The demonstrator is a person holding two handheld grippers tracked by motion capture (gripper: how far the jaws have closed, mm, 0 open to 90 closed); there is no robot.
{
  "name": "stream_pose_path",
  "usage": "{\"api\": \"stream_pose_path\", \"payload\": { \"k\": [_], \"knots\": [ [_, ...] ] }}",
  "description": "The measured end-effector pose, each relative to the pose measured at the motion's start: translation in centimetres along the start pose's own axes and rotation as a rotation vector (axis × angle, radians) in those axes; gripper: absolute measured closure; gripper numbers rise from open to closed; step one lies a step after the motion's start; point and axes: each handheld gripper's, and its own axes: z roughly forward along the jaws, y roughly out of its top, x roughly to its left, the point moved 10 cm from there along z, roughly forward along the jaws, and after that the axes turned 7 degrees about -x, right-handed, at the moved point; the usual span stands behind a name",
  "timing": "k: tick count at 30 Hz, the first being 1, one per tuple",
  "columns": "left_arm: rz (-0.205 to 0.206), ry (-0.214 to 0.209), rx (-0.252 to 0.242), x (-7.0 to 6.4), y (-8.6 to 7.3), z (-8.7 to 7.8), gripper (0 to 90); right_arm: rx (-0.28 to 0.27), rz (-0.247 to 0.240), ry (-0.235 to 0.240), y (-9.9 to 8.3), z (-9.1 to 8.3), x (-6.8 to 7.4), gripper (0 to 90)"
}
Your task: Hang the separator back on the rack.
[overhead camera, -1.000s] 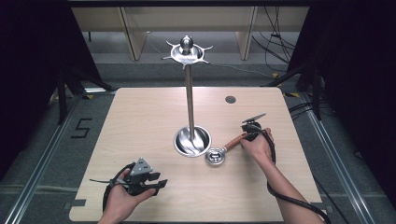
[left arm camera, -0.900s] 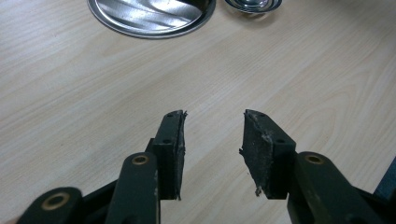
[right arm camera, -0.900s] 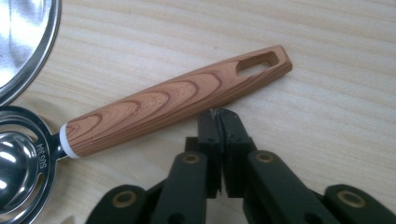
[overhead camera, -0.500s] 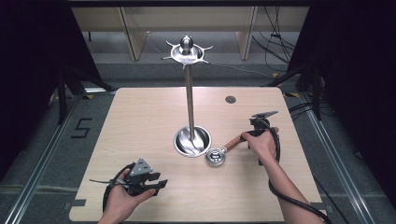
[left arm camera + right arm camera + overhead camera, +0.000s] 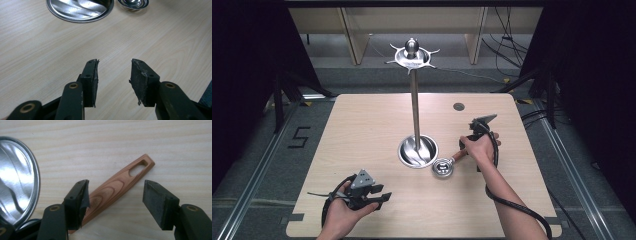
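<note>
A small steel scoop with a slotted wooden handle lies on the table just right of the stand's round base. My right gripper is open and hangs right over that handle. The left jaw is close to the wood, the right jaw stands apart from it, and nothing is gripped. In the high view the right gripper points down at the handle. My left gripper is open over bare wood near the front left. In the left gripper view, that gripper faces the base and the scoop.
A tall steel pole rises from the base to a hooked dish top. A dark round hole sits at the back right of the wooden table. Shelving and cables lie beyond the far edge.
The right hand has tilted its gripper more upright and shifted slightly right over the handle. The left gripper and the scoop have not moved.
</note>
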Motion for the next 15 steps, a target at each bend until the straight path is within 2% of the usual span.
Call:
{"api": "stream_pose_path", "payload": {
  "k": [3,5,6,7,9,10,14,15],
  "knots": [
    [-0.009,0.007,-0.005,0.07,0.0,0.1,56.4,0.001,-0.006,-0.003,0.01,0.32,0.05,38.1],
    [-0.006,0.008,0.0,0.11,-0.06,0.1,56.4,0.016,0.008,-0.016,-0.18,0.55,0.27,38.1],
    [-0.008,0.007,-0.003,0.07,-0.04,0.09,56.4,0.012,-0.021,-0.019,-0.15,0.64,0.08,38.1],
    [-0.01,0.007,-0.003,0.07,-0.03,0.09,56.4,-0.003,-0.013,-0.017,-0.09,0.81,0.26,38.1],
    [-0.009,0.008,0.001,0.09,-0.08,0.12,56.2,0.011,-0.022,-0.027,-0.21,0.83,0.25,37.9],
    [-0.003,0.015,0.006,0.19,-0.15,0.18,56.2,0.004,0.002,-0.025,-0.23,0.93,0.51,38.1],
    [-0.015,-0.005,0.003,-0.12,-0.13,0.19,55.9,0.028,-0.01,-0.037,-0.37,0.77,0.51,40.5],
    [-0.015,-0.004,0.004,-0.12,-0.15,0.18,55.9,0.031,0.02,-0.043,-0.49,0.72,0.79,42.6]
  ]
}}
